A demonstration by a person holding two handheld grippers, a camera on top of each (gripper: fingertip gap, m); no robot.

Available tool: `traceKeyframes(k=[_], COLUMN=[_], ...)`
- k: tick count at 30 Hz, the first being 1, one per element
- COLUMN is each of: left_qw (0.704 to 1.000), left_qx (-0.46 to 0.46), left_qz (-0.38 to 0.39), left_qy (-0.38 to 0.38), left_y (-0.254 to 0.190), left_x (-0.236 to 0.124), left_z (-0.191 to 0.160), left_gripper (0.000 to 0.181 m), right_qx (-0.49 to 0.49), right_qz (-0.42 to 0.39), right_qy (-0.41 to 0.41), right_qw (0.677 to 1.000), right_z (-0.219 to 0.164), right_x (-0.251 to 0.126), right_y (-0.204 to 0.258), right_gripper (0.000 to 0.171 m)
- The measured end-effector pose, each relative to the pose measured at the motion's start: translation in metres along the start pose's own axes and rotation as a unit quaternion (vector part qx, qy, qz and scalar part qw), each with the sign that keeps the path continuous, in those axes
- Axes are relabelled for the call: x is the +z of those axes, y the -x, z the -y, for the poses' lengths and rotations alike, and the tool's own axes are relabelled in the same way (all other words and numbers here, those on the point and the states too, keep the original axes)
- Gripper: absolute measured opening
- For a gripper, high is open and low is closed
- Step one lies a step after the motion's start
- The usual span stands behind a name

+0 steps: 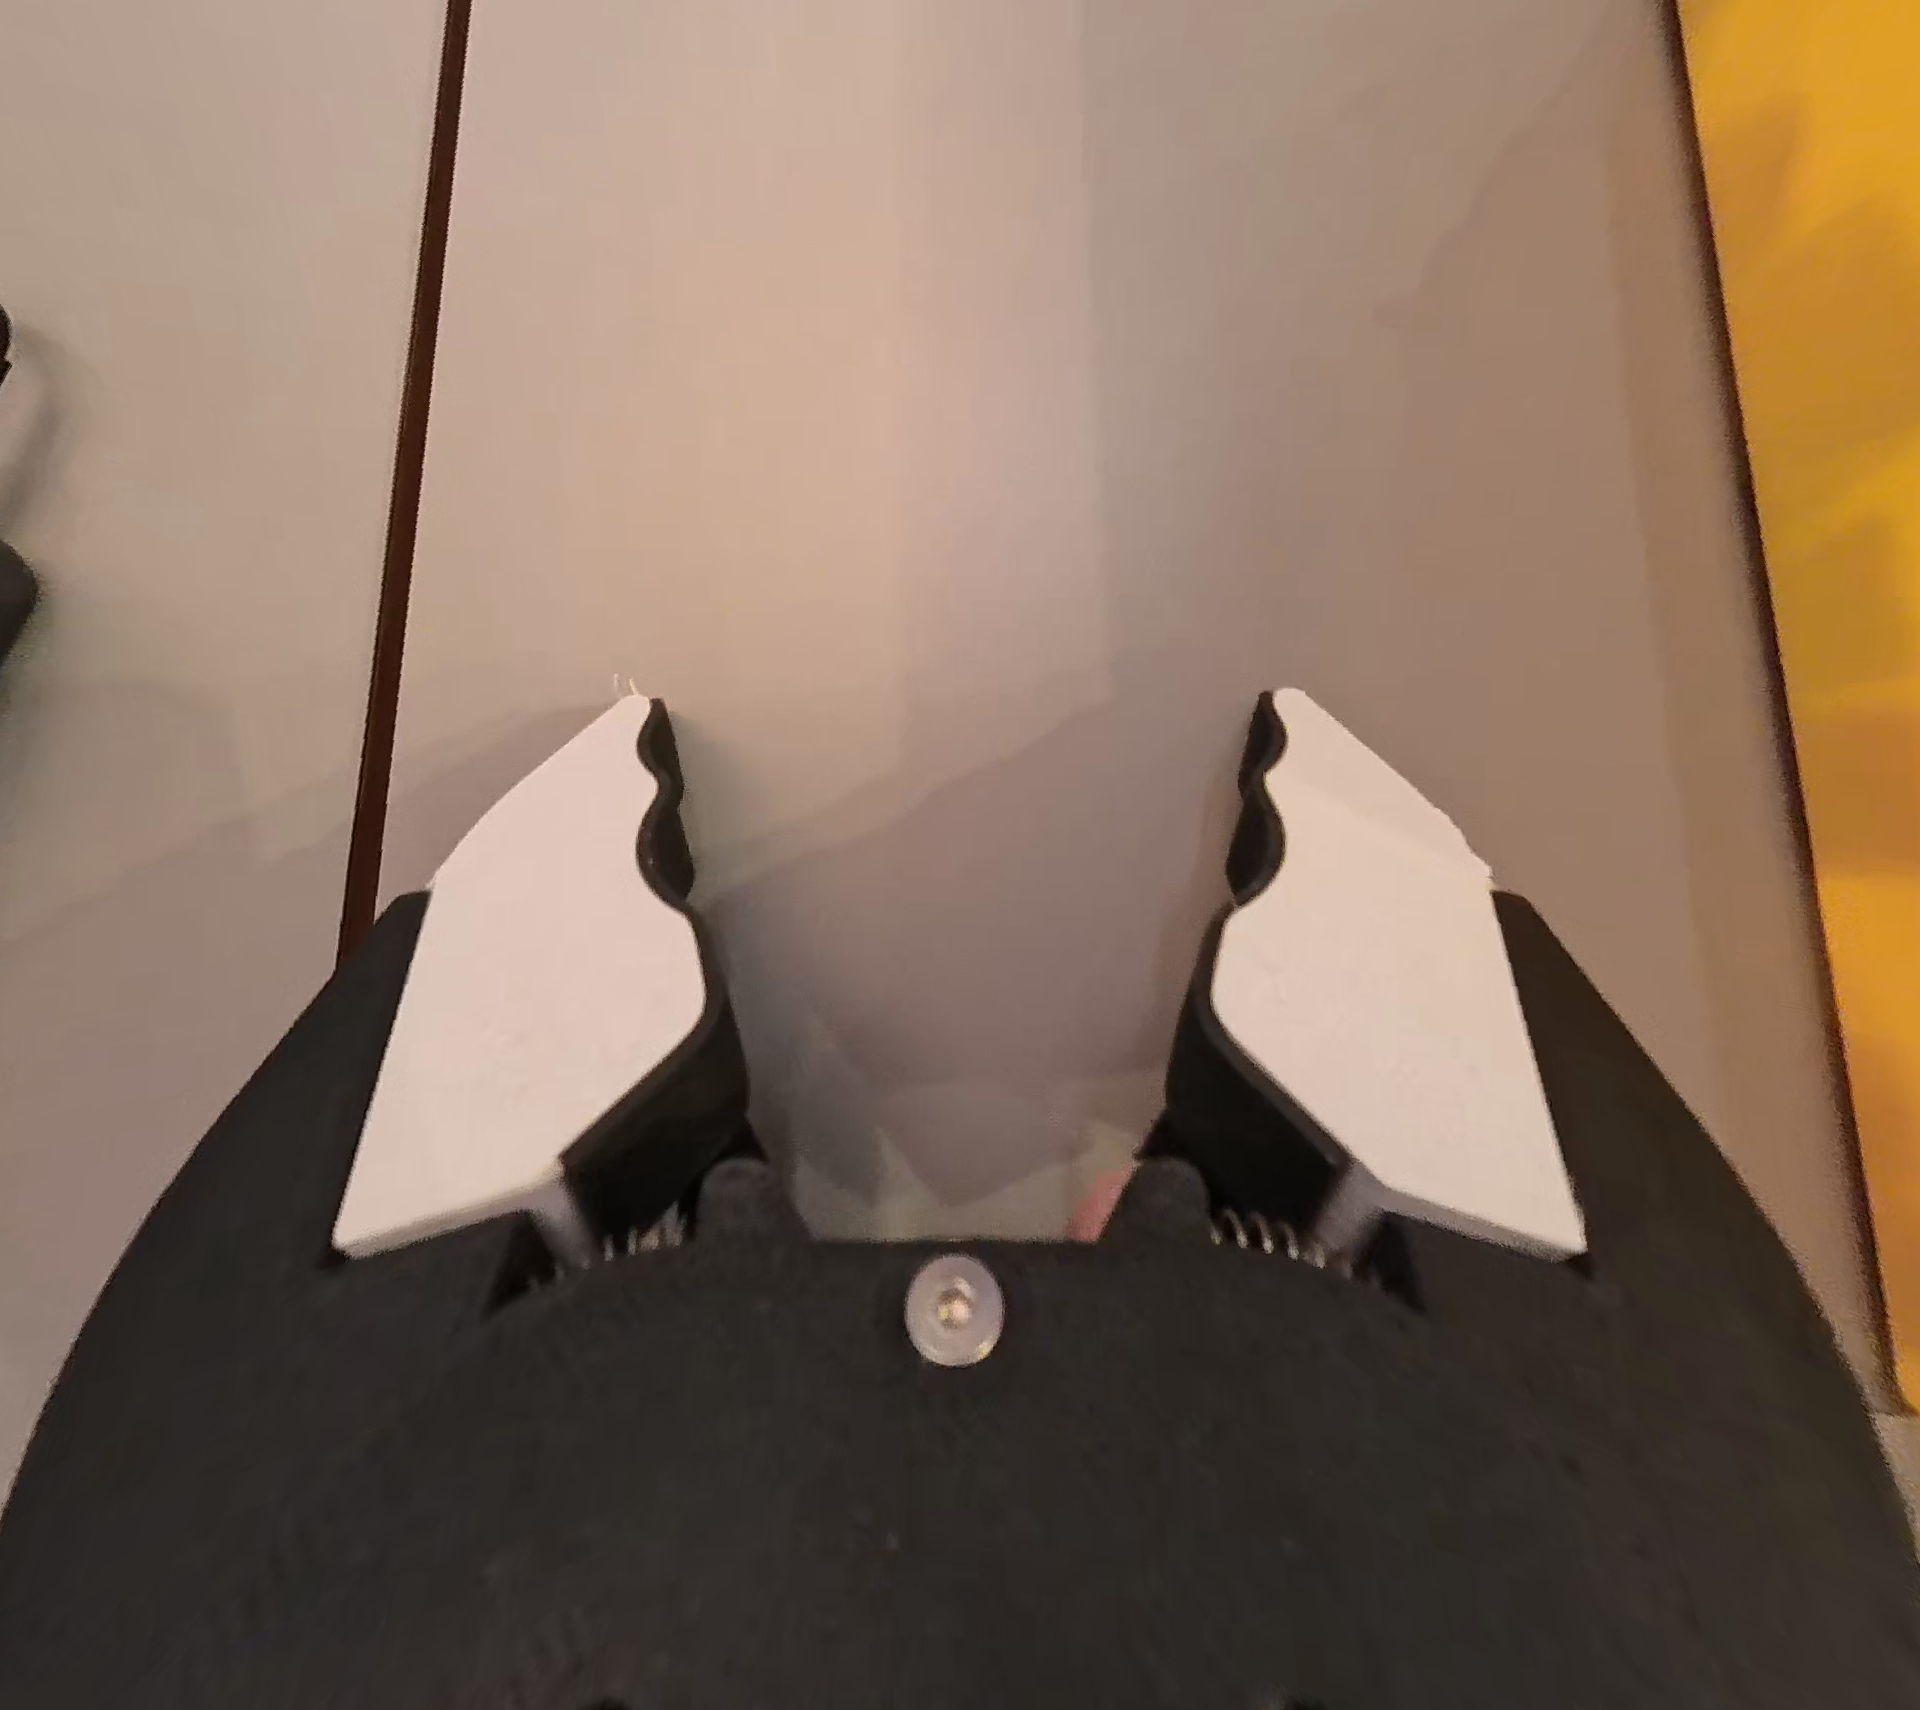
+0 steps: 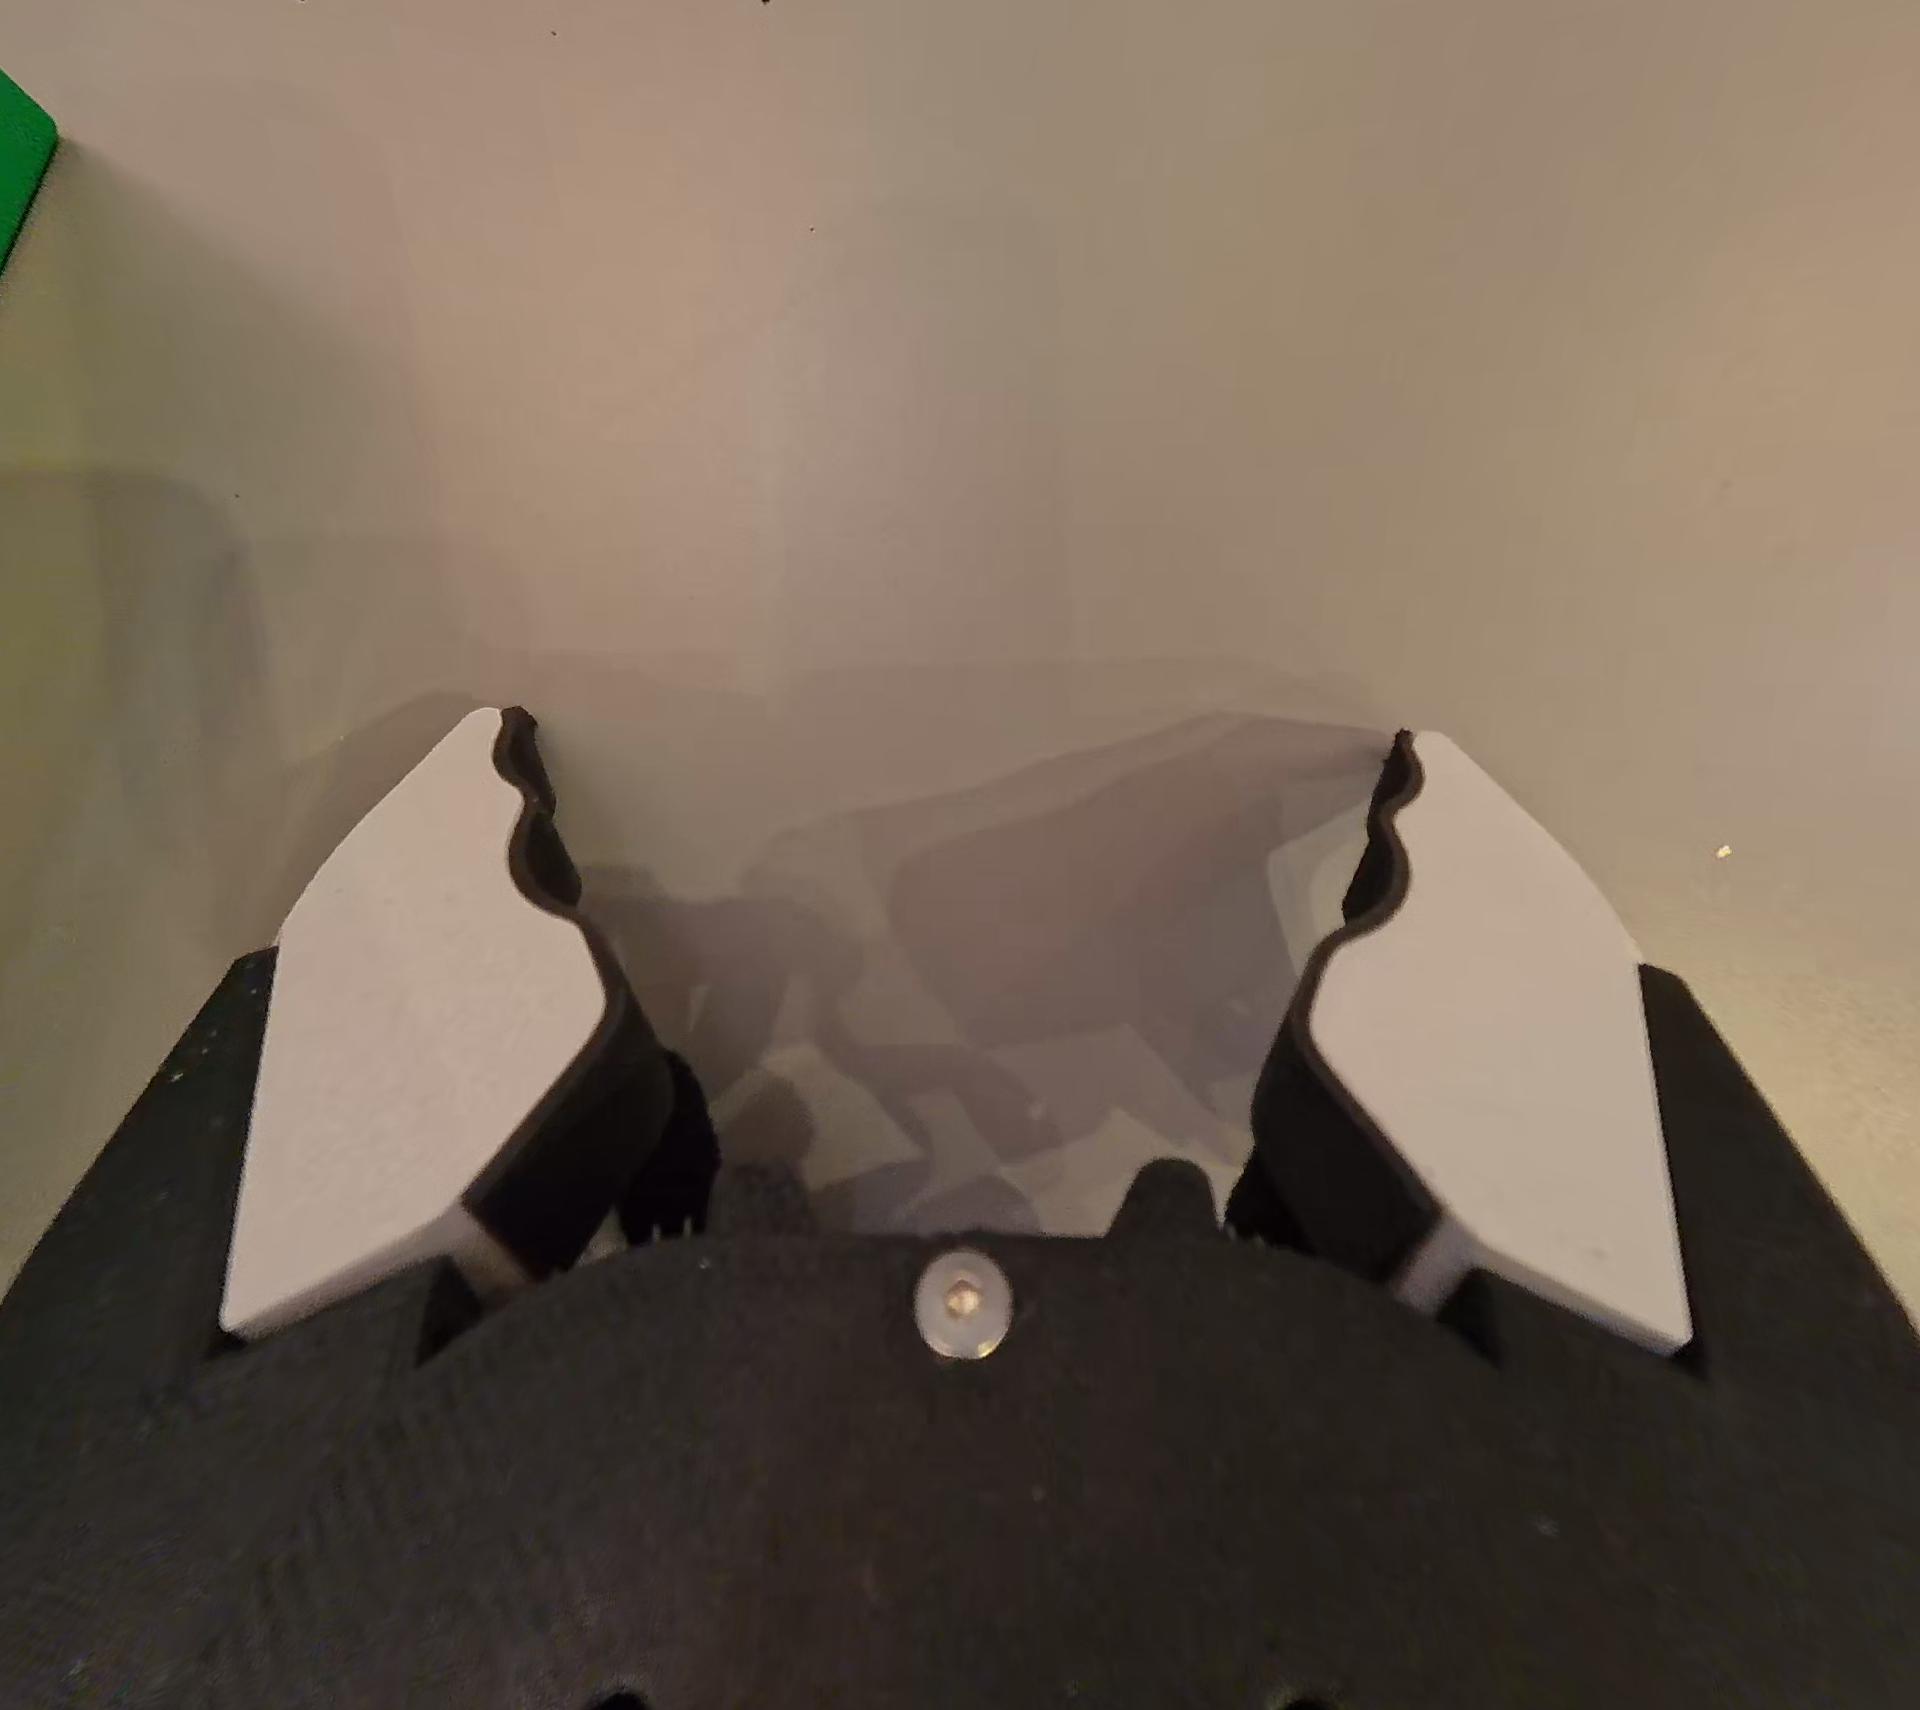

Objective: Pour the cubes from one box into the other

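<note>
Yellow box [image 1: 1818,413] at right edge, green box [image 2: 23,143] at left edge

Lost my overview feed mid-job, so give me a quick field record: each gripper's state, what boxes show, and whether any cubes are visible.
left gripper: open, empty, over the white table
right gripper: open, empty, fingers wide apart
yellow box: right edge of the left wrist view, side wall only
green box: left edge of the right wrist view, corner only
cubes: none visible
dark seam: runs along the table left of the left gripper
</note>
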State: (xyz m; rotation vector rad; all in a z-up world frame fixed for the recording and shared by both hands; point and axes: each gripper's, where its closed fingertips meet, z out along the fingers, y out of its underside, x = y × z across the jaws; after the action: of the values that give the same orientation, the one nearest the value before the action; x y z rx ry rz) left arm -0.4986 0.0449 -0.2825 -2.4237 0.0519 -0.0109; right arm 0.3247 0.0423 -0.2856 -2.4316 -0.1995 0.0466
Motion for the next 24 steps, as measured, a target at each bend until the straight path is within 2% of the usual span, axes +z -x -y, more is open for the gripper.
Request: traceKeyframes(k=[4,7,11,15,16,18,19,20,22,23,24], left_qw=[0.999,1.0,1.0,0.995,0.992,0.995,0.997,0.995,0.994,0.996,0.999], left_qx=[0.03,0.024,0.026,0.089,0.108,0.094,0.066,0.052,0.05,0.042,0.032], left_qz=[0.013,-0.01,-0.018,0.035,0.041,0.0,-0.043,-0.088,-0.098,-0.078,-0.039], left_qy=[-0.01,0.0,0.0,-0.033,-0.041,-0.022,0.0,0.014,0.007,0.007,0.009], left_y=[0.0,-0.001,0.0,0.008,0.006,-0.002,-0.01,-0.018,-0.022,-0.017,-0.008], left_x=[-0.005,-0.005,-0.005,-0.012,-0.013,-0.011,-0.008,-0.006,-0.008,-0.007,-0.005], left_z=[-0.002,-0.006,-0.007,0.0,0.002,-0.002,-0.009,-0.012,-0.011,-0.01,-0.01], left_gripper=[0.108,0.11,0.106,0.115,0.112,0.111,0.122,0.144,0.141,0.136,0.123], right_qx=[-0.001,-0.001,-0.001,-0.001,-0.001,-0.001,-0.001,-0.001,-0.001,0.0,0.0], right_qz=[0.001,0.001,0.001,0.001,0.001,0.001,0.001,0.001,0.001,0.001,0.001], right_qy=[0.002,0.002,0.002,0.002,0.002,0.002,0.002,0.002,0.002,0.002,0.002], right_qw=[1.0,1.0,1.0,1.0,1.0,1.0,1.0,1.0,1.0,1.0,1.0], right_z=[-0.001,-0.001,-0.001,-0.001,-0.001,-0.001,-0.001,-0.001,-0.001,-0.001,-0.001], right_x=[0.0,0.0,0.0,0.0,0.0,0.0,0.0,0.0,0.0,0.0,0.0], right_y=[0.0,0.0,0.0,0.0,0.0,0.0,0.0,0.0,0.0,0.0,0.0], right_gripper=[0.141,0.142,0.142,0.142,0.142,0.142,0.142,0.142,0.142,0.142,0.142])
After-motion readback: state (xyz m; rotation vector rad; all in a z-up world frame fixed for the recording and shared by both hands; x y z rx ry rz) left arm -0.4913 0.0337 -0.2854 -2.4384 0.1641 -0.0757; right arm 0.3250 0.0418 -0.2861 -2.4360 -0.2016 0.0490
